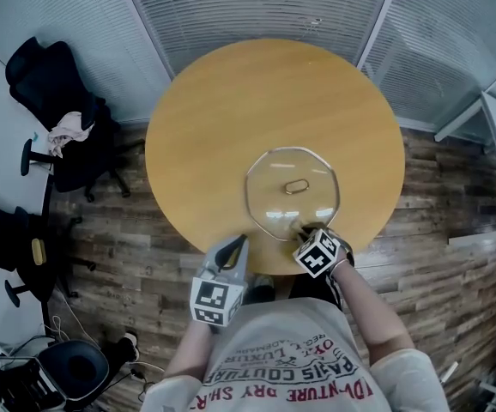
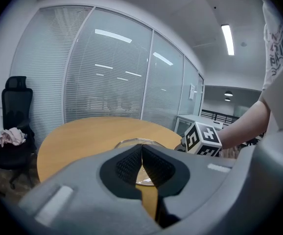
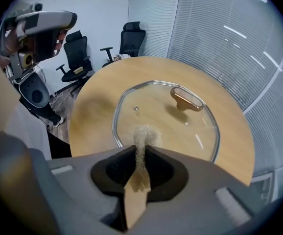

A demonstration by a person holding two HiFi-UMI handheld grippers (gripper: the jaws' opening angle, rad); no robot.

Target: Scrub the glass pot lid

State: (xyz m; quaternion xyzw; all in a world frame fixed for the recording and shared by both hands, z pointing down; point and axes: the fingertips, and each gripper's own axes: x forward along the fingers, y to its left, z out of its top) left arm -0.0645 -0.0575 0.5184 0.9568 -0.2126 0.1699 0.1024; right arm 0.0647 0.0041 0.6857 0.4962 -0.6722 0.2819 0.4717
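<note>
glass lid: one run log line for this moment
lid: flat on table, handle up | right claw: shut on scrub pad, at lid's near edge | left claw: shut, empty

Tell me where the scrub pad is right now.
In the right gripper view, the scrub pad is clamped in the right gripper. Its tip sits over the near edge of the lid on the table.

We wear a white T-shirt [image 1: 274, 359] printed with red and dark lettering; its sleeves [image 1: 402, 374] are short and loose. Our left hand-held gripper [image 1: 240, 243] and right hand-held gripper [image 1: 305, 228] share smooth grey plastic shells, with black ribbed pads [image 2: 126, 165] lining the jaws. Each carries a white cube [image 1: 215, 302] bearing black square markers.
</note>
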